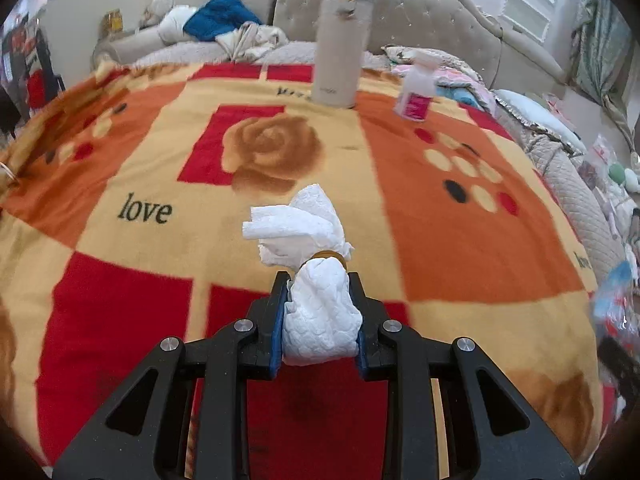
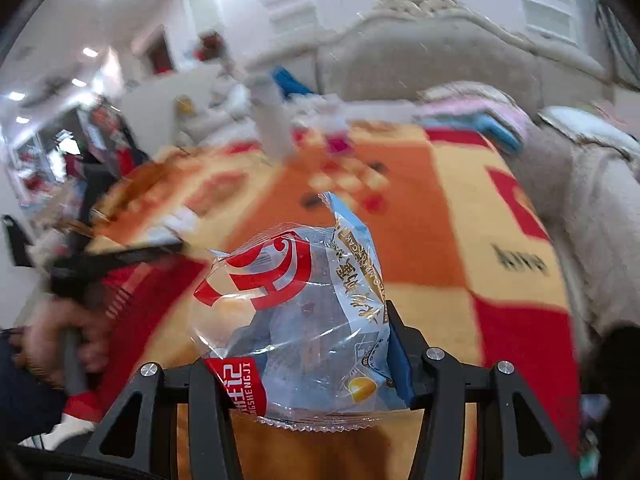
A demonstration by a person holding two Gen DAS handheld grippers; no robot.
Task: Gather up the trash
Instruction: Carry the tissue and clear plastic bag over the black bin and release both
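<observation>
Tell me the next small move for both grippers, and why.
Probably carry both loads off the blanket toward a bin, though none shows in either view. The left gripper is shut on a crumpled tissue, and the right gripper already clamps a clear snack wrapper, so neither can pick up more.

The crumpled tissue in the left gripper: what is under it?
Under the crumpled tissue, held by the left gripper, lies the patterned blanket, red and yellow squares. A brownish ring circles the tissue's waist. The blanket directly beneath is covered.
</observation>
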